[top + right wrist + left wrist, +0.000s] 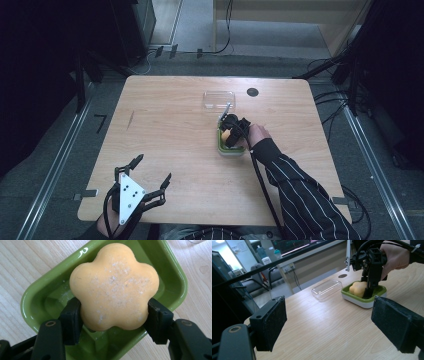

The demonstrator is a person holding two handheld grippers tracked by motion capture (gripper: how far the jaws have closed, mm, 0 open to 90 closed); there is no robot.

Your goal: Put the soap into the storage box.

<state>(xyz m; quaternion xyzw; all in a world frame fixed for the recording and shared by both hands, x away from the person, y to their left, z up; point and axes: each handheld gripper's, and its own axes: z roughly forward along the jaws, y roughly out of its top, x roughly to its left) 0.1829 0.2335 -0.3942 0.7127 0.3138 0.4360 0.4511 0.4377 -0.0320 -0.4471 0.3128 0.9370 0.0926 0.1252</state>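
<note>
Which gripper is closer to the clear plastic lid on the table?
Right. The right gripper grips the soap just beside the clear lid; the left gripper sits open at the table's near corner.

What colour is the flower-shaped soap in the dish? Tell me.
Pale orange-yellow soap, dusted with white specks; the right gripper view shows it best.
</note>
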